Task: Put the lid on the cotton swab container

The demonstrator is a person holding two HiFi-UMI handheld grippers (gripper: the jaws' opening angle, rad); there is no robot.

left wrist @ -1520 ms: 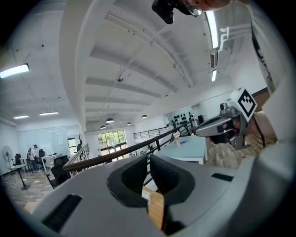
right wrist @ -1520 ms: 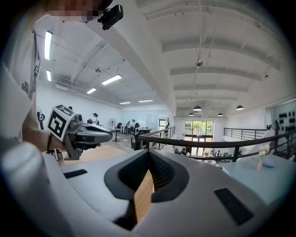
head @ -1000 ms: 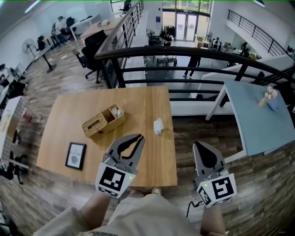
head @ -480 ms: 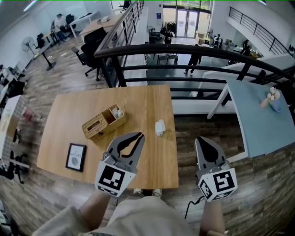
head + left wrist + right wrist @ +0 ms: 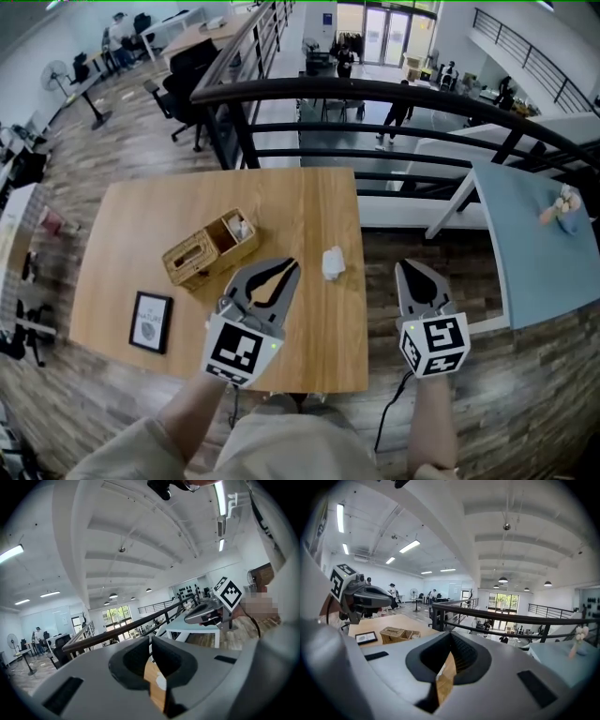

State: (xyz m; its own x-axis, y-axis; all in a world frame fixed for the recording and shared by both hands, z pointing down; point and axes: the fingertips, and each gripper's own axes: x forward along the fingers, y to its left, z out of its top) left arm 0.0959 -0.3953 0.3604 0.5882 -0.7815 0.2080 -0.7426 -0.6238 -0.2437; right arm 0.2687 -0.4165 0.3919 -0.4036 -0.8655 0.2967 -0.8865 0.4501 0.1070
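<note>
Fingers of the left gripper [image 5: 289, 270] and right gripper [image 5: 409, 267] were pressed together on nothing. The left hung over the near part of the wooden surface [image 5: 141, 220], and the right was off its right edge. The small white cotton swab container [image 5: 333, 262] sat untouched near that edge, between them, too small to tell whether it was covered, so the task seemed barely begun.

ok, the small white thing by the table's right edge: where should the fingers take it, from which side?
Probably from above, across its shorter width. The white thing sits alone on the table near that edge, nothing close beside it. Too small to tell lid from container. The left gripper and right gripper are shut: open one first.
</note>
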